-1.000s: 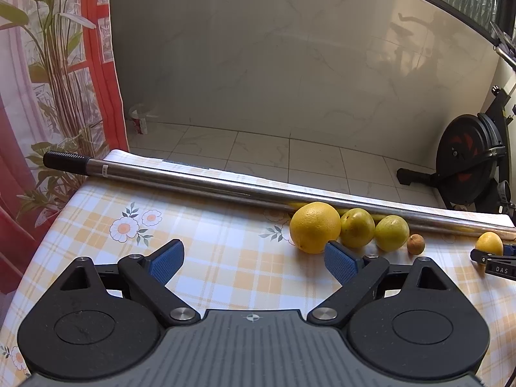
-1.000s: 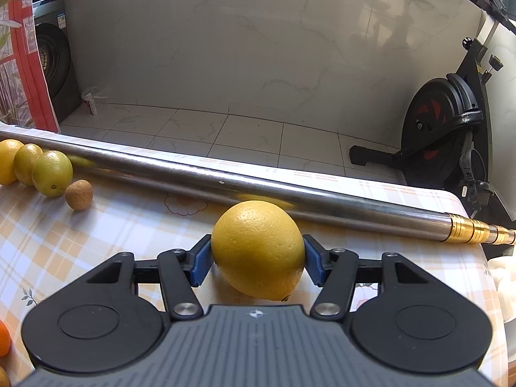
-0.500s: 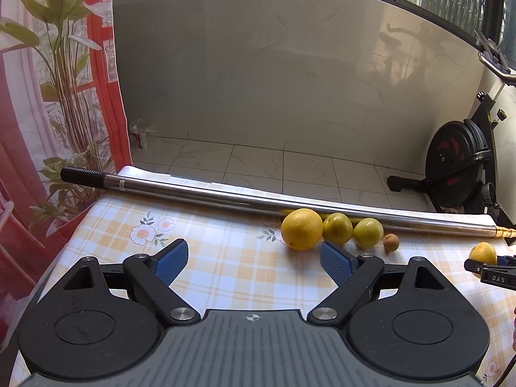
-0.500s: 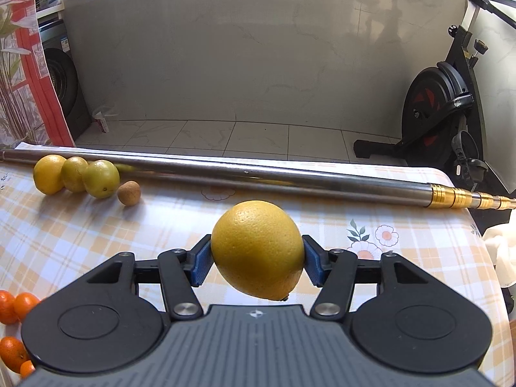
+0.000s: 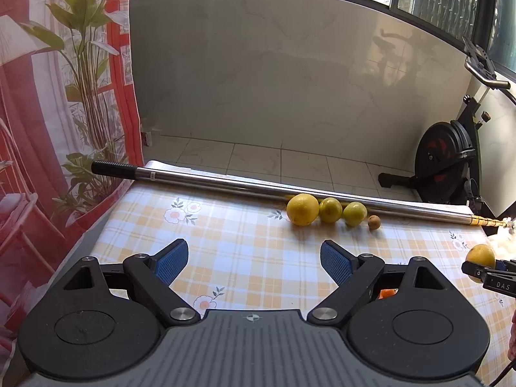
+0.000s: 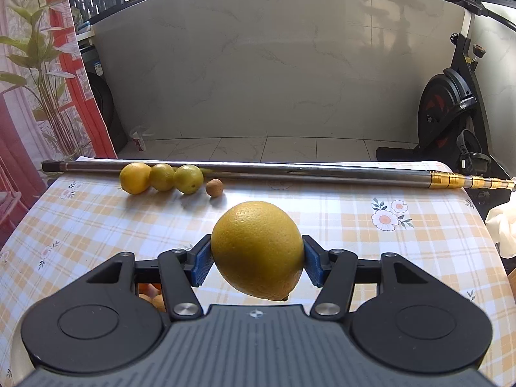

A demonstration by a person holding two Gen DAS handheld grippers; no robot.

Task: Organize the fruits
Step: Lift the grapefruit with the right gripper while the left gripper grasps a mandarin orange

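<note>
A large yellow citrus (image 6: 258, 250) hangs above the checked tablecloth (image 6: 354, 222), with my right gripper (image 6: 257, 262) shut on it; the same fruit (image 5: 480, 257) shows at the right edge of the left wrist view. Against a metal pole (image 6: 290, 171) at the far edge lie a yellow orange (image 5: 302, 209), two greenish-yellow fruits (image 5: 330, 210) (image 5: 354, 213) and a small brown fruit (image 5: 374, 222) in a row. My left gripper (image 5: 254, 261) stands open over the cloth, well short of the row, with nothing between its blue pads.
Small orange fruits (image 6: 154, 300) peek out under the right gripper's left arm. An exercise bike (image 5: 445, 161) stands on the tiled floor at the right. A printed curtain (image 5: 58, 113) hangs at the left. White cloth (image 6: 503, 225) lies off the table's right edge.
Both grippers have pulled back and risen, so the row of fruit and the pole look smaller and farther. The right gripper has carried the large citrus up off the cloth.
</note>
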